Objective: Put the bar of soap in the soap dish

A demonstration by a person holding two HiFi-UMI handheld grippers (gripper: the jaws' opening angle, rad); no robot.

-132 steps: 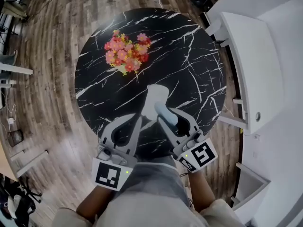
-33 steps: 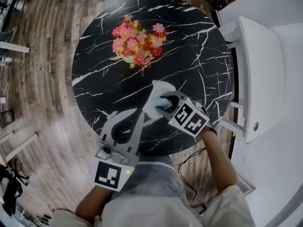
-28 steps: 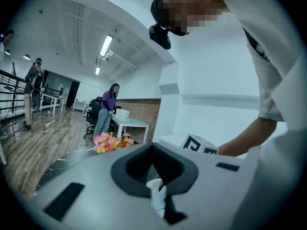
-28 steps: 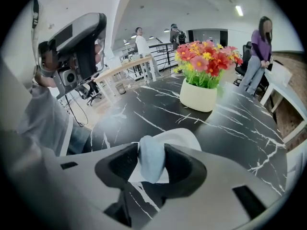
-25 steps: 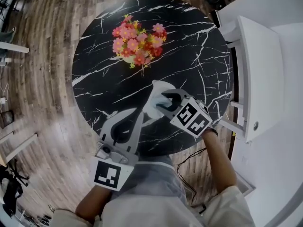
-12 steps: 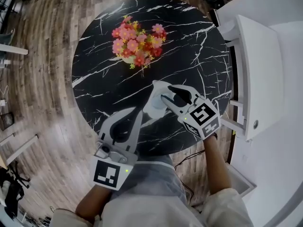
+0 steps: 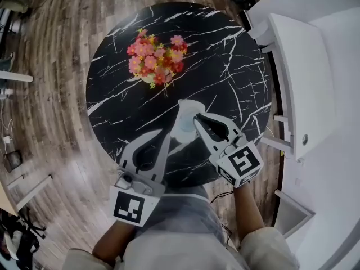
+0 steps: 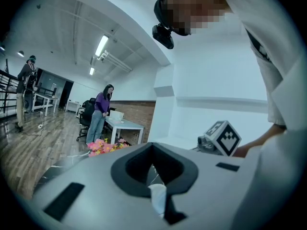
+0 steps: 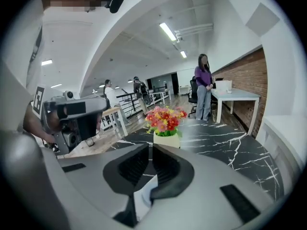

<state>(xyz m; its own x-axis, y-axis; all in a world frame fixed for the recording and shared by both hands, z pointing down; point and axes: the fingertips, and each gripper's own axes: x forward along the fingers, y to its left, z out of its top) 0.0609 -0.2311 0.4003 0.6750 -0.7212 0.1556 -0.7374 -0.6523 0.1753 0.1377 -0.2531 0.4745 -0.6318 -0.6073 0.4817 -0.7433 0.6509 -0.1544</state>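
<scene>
**Soap looks parked in the dish, both grippers empty**

The pale blue bar of soap (image 7: pixel 185 129) seems to be lying in the white oblong soap dish (image 7: pixel 191 106), on the person's side of the pot of pink and red flowers (image 7: pixel 154 61) on the round black marble table (image 7: pixel 236 66). The right gripper (image 7: pixel 196 117) has just been closing its jaws and they're pinched together on nothing. The left gripper (image 7: pixel 167 131), further from the flowers, is clamped on nothing too. My guess is the bar is stiff, light and slick. If it needs regrabbing, pinch across its narrow width at mid-length, gently, or it'll squirt out. The dish may skid.
</scene>
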